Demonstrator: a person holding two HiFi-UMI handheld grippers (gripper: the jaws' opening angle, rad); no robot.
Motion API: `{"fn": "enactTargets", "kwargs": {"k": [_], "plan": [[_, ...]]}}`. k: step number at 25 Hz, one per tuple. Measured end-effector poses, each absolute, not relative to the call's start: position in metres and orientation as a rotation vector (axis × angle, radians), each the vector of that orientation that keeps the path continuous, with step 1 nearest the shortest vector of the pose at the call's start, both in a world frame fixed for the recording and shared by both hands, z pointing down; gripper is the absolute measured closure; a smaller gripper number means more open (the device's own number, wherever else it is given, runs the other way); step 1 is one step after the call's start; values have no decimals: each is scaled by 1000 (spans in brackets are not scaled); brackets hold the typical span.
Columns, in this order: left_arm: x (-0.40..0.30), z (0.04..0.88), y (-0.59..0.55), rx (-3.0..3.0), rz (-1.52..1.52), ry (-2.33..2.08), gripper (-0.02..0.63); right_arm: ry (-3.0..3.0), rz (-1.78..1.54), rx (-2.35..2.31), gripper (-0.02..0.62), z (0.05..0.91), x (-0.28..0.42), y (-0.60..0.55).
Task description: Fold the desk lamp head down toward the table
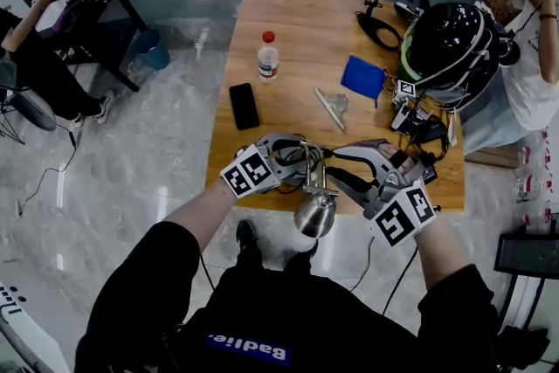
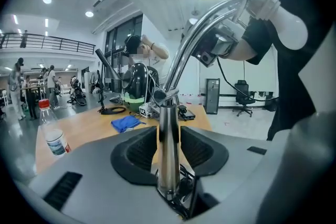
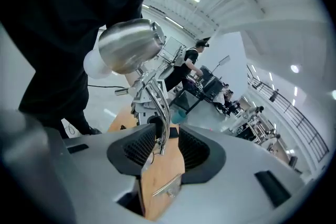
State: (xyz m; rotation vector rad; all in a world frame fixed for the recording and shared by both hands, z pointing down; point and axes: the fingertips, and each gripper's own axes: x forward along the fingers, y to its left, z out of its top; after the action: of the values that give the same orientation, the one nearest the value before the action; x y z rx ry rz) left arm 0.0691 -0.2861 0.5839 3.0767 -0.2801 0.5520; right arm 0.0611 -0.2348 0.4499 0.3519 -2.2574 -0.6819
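Judging from the polished chrome desk lamp head [image 1: 314, 214] already drooping at lower centre, off the wooden table's [image 1: 288, 22] near edge, the fold looks nearly finished, left gripper [image 2: 169, 136] jaws apart around its upright post [image 2: 168, 165], right gripper [image 3: 160, 139] jaws apart around its thin curved arm [image 3: 157, 97].

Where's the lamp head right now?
Head view, bottom centre: the lamp head shows over the near edge of the table, just below and between the left claw and right claw.
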Motion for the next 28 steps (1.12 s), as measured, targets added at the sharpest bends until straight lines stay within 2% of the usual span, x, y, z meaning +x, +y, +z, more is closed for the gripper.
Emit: {"fn": "enactTargets", "kwargs": {"k": [4,7,12,23,28], "plan": [[72,588,-287,3064,575,-242,477,-2177,-859,212,476,449,43,-227],[73,590,-286,3050,575,-195,477,-2116,-954,181,554,449,39,-224],[75,591,-285,3044,566,-157,477,-2099,-980,208,560,450,41,-222],[76,594,-288,3017,528,-138,476,-1990,-1068,90,540,489,36,-194],[75,594,-287,3020,535,-106,476,-1901,-1125,27,480,531,28,-182]]}}
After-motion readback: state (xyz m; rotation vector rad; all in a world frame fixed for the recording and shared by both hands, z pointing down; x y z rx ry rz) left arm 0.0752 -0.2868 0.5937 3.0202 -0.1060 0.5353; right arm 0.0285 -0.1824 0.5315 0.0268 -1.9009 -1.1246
